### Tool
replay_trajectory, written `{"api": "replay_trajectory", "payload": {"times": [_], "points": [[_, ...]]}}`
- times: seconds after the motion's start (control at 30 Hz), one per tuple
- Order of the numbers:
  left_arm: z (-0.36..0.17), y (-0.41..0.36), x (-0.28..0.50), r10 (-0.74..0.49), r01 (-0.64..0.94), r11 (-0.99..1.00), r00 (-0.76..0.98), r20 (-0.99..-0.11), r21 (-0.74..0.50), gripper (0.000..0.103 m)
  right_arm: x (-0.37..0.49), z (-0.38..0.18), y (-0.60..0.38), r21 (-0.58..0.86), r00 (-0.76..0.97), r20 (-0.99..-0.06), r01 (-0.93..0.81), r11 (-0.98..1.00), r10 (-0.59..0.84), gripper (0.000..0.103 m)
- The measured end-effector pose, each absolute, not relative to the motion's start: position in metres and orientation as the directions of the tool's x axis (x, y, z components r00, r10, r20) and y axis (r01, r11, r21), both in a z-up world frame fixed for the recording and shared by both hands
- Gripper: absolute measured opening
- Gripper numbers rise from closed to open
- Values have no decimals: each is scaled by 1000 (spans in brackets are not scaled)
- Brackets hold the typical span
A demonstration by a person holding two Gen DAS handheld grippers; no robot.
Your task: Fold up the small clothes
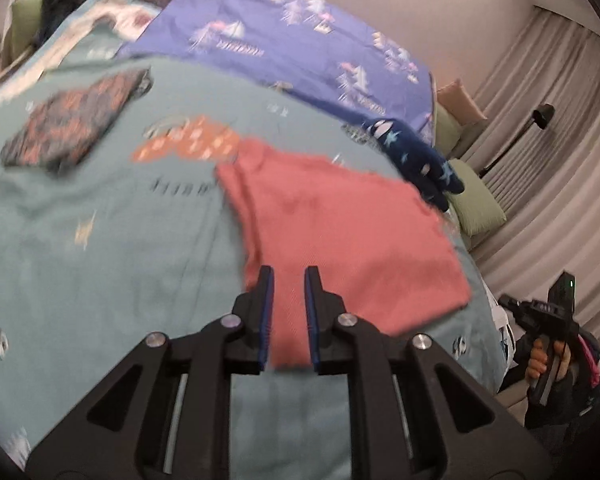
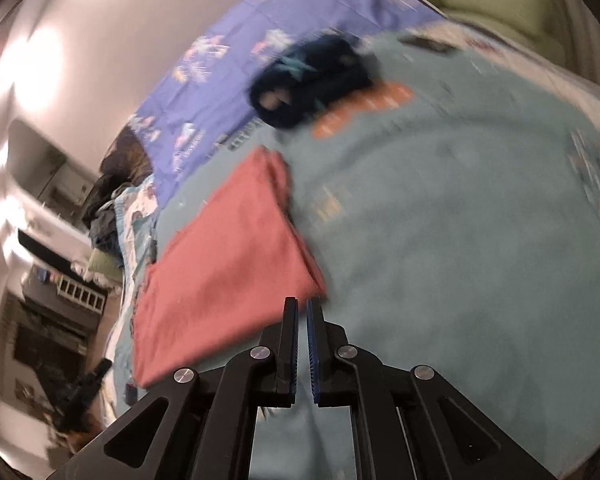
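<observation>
A pink garment (image 1: 340, 240) lies flat on the teal bedspread (image 1: 100, 220); it also shows in the right wrist view (image 2: 228, 264). My left gripper (image 1: 289, 276) hovers over its near edge, fingers a little apart, holding nothing. My right gripper (image 2: 302, 304) is near the garment's right corner, fingers almost together with a thin gap, empty. The right gripper also shows at the bed's right edge in the left wrist view (image 1: 548, 312). A navy star-print garment (image 1: 416, 156) lies crumpled beyond the pink one, also in the right wrist view (image 2: 312, 80).
A folded dark patterned garment (image 1: 76, 124) lies at the left of the bed. A purple sheet (image 1: 284, 28) covers the far side. Green cushions (image 1: 480, 204) and curtains (image 1: 560, 160) stand to the right. A dark clothes pile (image 2: 116, 184) sits at the bed's far end.
</observation>
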State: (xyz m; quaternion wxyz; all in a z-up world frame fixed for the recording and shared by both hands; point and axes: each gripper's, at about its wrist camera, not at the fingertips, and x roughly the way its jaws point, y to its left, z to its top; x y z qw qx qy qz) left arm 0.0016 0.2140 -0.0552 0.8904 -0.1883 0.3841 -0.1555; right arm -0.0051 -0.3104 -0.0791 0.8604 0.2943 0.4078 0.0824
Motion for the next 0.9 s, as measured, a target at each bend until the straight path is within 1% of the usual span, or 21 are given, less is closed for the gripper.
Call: {"api": "replay_trajectory", "payload": {"times": [0.1,0.17,0.3,0.37,0.4,0.5,0.53,0.57,0.63,0.7,0.73,0.77,0.8,0.83,0.87,0.9], "points": [[-44,194,26,-432,190,888,656,-619,-419,16,36,-65,-284,531,648,-642,-11,848,410,7],[-44,175,47,-457,232,882,632,-626,-410,23,63,-65,-267,510,634,-647,-54,859,423,7],[-63,137,83,-460,263,887,562,-687,-379,24,116,-83,-242,505,584,-672,-86,859,455,7],[-75,127,93,-456,264,890,533,-712,-372,32,133,-95,-236,522,556,-682,-84,849,475,7],[-83,125,98,-452,254,892,516,-728,-374,34,139,-103,-236,525,542,-691,-78,847,478,7],[-110,121,103,-427,232,904,474,-770,-358,34,149,-130,-238,482,493,-755,-32,876,433,6],[-113,122,101,-435,244,900,485,-759,-360,34,150,-140,-242,474,487,-767,-12,881,419,6],[-114,124,97,-446,254,895,498,-744,-366,34,149,-146,-247,495,486,-759,-4,869,435,3],[-111,128,93,-460,256,888,500,-734,-381,34,147,-147,-257,548,484,-733,4,836,478,3],[-104,134,94,-471,242,882,496,-730,-405,34,147,-138,-261,548,491,-726,-13,837,483,6],[-97,137,96,-465,238,885,514,-721,-401,34,149,-131,-263,525,504,-729,-23,851,463,7],[-90,141,98,-452,235,891,538,-712,-388,36,152,-124,-265,499,521,-731,-32,866,440,12],[-84,147,102,-431,227,901,566,-702,-370,39,156,-119,-268,481,538,-729,-38,876,423,16],[-79,155,107,-402,207,913,592,-698,-351,47,161,-114,-271,475,551,-723,-40,879,416,24],[-77,162,112,-379,185,922,609,-697,-340,53,168,-109,-275,475,563,-715,-44,879,415,29],[-76,171,121,-357,156,929,623,-696,-336,55,177,-106,-276,467,571,-710,-55,883,411,31]]}}
